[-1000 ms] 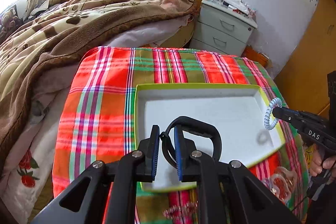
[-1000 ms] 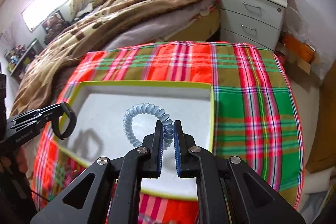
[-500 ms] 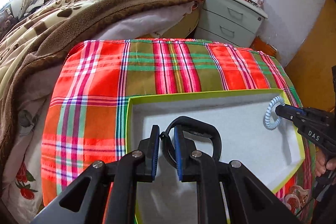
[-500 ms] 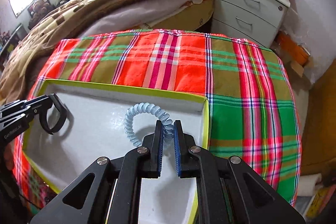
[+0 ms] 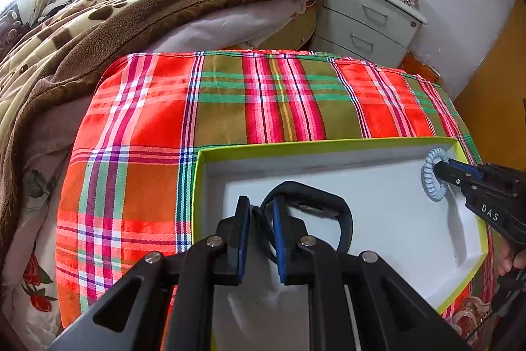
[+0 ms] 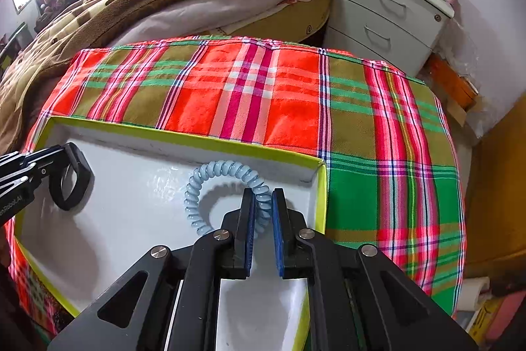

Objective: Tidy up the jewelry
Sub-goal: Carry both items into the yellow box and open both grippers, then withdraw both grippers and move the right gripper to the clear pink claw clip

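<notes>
While two claws grip one bracelet each, one tray (image 6: 289,157) waits.

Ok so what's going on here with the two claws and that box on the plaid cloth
A person is sorting jewelry into a white tray with a lime rim on the plaid cloth. The left claw grips a black band over the tray's left part. The right claw pinches a pale blue spiral bracelet near the tray's far right corner. Neither piece has been released yet.
</notes>
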`<action>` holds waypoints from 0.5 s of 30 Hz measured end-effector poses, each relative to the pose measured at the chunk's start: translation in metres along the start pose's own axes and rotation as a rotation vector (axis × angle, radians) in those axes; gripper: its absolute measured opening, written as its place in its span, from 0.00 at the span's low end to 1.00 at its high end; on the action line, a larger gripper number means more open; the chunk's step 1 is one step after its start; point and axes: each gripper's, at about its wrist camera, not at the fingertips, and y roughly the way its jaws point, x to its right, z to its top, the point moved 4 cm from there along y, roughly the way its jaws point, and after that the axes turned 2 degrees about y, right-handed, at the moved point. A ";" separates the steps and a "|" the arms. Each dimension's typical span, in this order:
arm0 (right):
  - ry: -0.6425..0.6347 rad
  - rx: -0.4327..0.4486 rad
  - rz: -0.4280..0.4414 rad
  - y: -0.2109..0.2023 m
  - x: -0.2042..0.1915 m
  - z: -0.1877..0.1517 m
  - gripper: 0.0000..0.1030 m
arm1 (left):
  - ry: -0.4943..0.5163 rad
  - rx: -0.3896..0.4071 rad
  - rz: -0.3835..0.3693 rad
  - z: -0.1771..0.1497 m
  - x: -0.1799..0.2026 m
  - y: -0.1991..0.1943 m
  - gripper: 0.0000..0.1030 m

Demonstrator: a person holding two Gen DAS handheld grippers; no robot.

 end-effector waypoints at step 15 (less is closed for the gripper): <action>0.011 0.031 0.010 -0.008 -0.003 -0.001 0.22 | -0.001 -0.011 0.006 0.001 0.003 -0.004 0.33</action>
